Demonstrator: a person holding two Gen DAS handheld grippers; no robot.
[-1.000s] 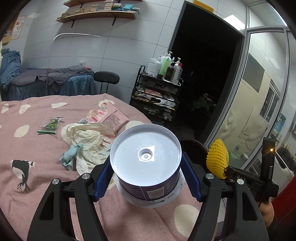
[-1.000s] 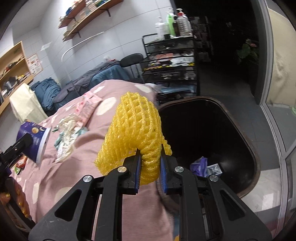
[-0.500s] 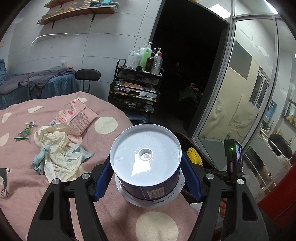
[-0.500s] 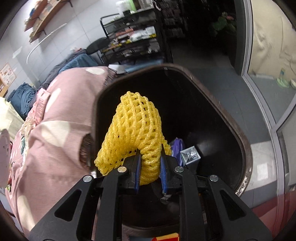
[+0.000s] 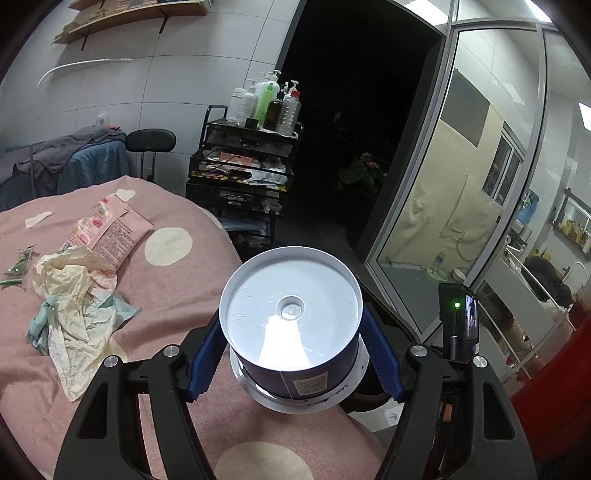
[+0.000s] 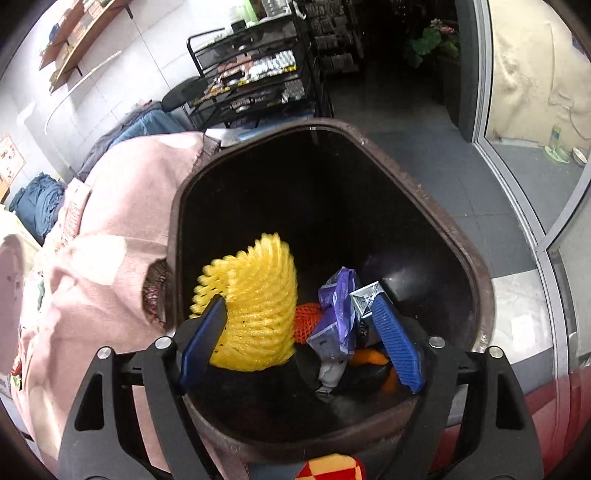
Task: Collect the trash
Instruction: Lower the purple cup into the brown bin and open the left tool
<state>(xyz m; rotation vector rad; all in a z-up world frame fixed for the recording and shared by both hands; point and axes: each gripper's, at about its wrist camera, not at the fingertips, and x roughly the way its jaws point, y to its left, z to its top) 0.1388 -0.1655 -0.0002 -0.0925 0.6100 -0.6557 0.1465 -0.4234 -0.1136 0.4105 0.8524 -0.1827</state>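
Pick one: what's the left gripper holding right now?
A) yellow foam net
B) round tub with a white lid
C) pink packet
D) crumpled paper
B: in the left wrist view the left gripper has its blue pads against both sides of the round tub, with the white lid facing the camera.

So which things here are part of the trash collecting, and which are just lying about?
Job: yellow foam net, dark bin, round tub, crumpled paper, pink packet.
Lying about: bottles, black cart, chair, wall shelf.
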